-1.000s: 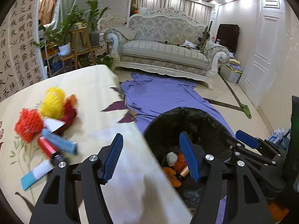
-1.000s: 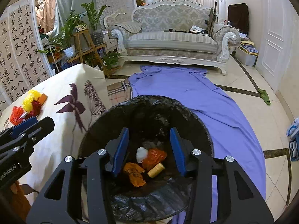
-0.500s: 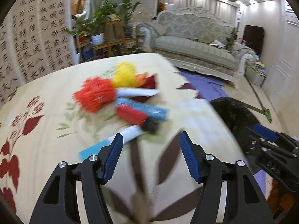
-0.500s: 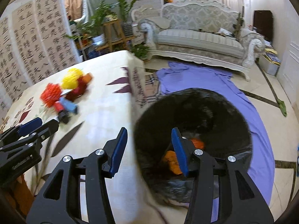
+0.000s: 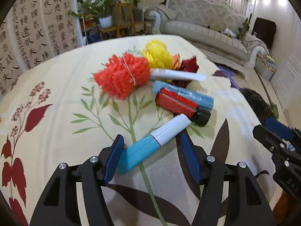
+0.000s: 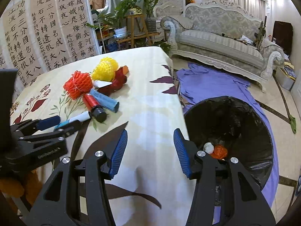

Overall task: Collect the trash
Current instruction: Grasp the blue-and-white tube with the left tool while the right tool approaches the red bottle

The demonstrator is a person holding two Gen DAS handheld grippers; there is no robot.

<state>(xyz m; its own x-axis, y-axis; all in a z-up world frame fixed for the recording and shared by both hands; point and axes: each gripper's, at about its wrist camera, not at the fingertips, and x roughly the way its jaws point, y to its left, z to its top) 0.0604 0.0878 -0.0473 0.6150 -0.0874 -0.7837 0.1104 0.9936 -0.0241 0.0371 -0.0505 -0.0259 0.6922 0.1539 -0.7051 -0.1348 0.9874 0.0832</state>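
Note:
A pile of trash lies on the flowered tablecloth (image 5: 56, 86): a red foam net (image 5: 122, 75), a yellow foam net (image 5: 157, 53), a dark red wrapper (image 5: 188, 66), a white tube (image 5: 176, 74), a light blue tube (image 5: 188, 94) and a red bottle with a black cap (image 5: 176, 105). My left gripper (image 5: 152, 150) is open, low over the table, and a blue-and-white tube (image 5: 156, 139) lies slantwise between its jaws, unpressed. My right gripper (image 6: 150, 146) is open and empty above the table's right edge. Beside that edge stands a bin lined with a black bag (image 6: 231, 124), with white and orange scraps (image 6: 219, 150) inside.
A purple cloth (image 6: 212, 82) is spread on the floor between the bin and a pale sofa (image 6: 216, 39). Plants on a wooden stand (image 6: 131, 28) and a calligraphy screen (image 6: 47, 28) lie beyond the table's far side. The right gripper (image 5: 267, 130) shows at the left wrist view's right edge.
Both grippers swung left, away from the bin and over the table. The left one came down over the pile, with the blue-and-white tube now between its jaws. The right jaws stand slightly wider.

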